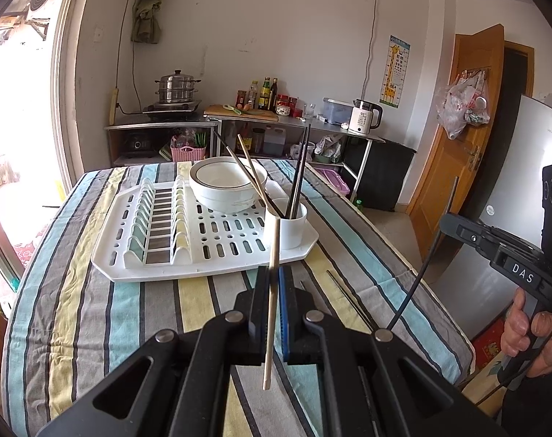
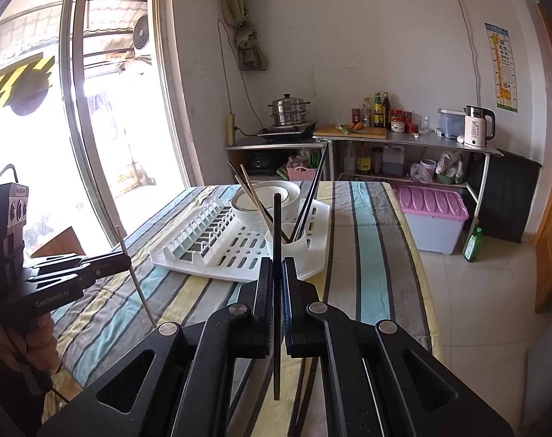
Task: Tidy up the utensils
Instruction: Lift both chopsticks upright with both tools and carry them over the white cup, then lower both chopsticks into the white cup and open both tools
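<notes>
Utensils, catalogued by me at the remote station, largest item first.

Table [image 1: 94, 309]: one, under a striped cloth.

Drying rack [image 1: 130, 255]: one, white, flat on the cloth.

Bowls [image 1: 225, 189]: two, nested, on the rack's far side.

Holder cup [image 1: 288, 225]: one, white, at the rack's near right corner. It holds what I count as two dark chopsticks [image 1: 299, 174] and two pale ones [image 1: 252, 174], though the crossing sticks make this uncertain.

Left gripper [image 1: 273, 302]: jaws pinched narrow on one wooden chopstick [image 1: 272, 309], held roughly upright above the cloth, short of the rack.

Right gripper [image 2: 277, 302]: jaws pinched narrow on one black chopstick [image 2: 277, 247], likewise upright and short of the cup.

Loose dark chopsticks [image 1: 349, 300]: at least one on the cloth, right of my left gripper; the exact number I cannot tell.

Risks, in my judgement: each stick is clamped near its middle by a thin pinch, so it may pivot or slip during travel. The cup is narrow and light, and already crowded with leaning sticks; a lowered tip could catch them or the rim and tip the cup. Two grippers converging on one cup may collide.
</notes>
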Demonstrator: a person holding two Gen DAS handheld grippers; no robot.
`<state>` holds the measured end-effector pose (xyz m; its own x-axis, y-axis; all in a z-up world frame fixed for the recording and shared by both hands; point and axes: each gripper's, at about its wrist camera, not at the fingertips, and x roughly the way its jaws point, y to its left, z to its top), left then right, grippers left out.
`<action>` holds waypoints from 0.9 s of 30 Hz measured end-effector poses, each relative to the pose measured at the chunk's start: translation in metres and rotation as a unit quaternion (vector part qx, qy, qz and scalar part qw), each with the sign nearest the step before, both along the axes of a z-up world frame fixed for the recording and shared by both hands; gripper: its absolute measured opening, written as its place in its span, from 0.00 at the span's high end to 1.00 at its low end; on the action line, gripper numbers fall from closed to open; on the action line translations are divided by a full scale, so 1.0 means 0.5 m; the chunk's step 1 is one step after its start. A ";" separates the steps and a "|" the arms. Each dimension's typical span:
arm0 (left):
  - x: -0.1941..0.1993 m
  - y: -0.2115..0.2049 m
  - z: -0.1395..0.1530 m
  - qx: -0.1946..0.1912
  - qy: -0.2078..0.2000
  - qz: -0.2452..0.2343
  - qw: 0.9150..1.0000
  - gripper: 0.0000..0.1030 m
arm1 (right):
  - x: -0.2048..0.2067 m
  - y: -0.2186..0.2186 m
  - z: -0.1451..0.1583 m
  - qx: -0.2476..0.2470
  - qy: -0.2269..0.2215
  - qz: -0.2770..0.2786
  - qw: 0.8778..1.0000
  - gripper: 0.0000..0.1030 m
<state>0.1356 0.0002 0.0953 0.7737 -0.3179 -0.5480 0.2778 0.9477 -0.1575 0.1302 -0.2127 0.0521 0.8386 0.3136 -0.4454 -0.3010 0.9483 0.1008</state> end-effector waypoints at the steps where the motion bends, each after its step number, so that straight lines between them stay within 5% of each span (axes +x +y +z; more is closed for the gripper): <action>1: 0.003 -0.002 0.005 0.000 -0.003 -0.002 1.000 0.95 | 0.003 0.000 0.005 0.000 -0.003 -0.001 1.000 0.96; 27: 0.290 -0.070 0.154 -0.044 -0.027 -0.027 0.998 0.95 | 0.224 -0.005 0.131 0.034 -0.062 -0.019 0.997 0.96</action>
<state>0.2808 -0.0347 0.1721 0.7822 -0.4054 -0.4732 0.3384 0.9140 -0.2236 0.2423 -0.2152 0.1178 0.8975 0.3070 -0.3165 -0.2799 0.9513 0.1289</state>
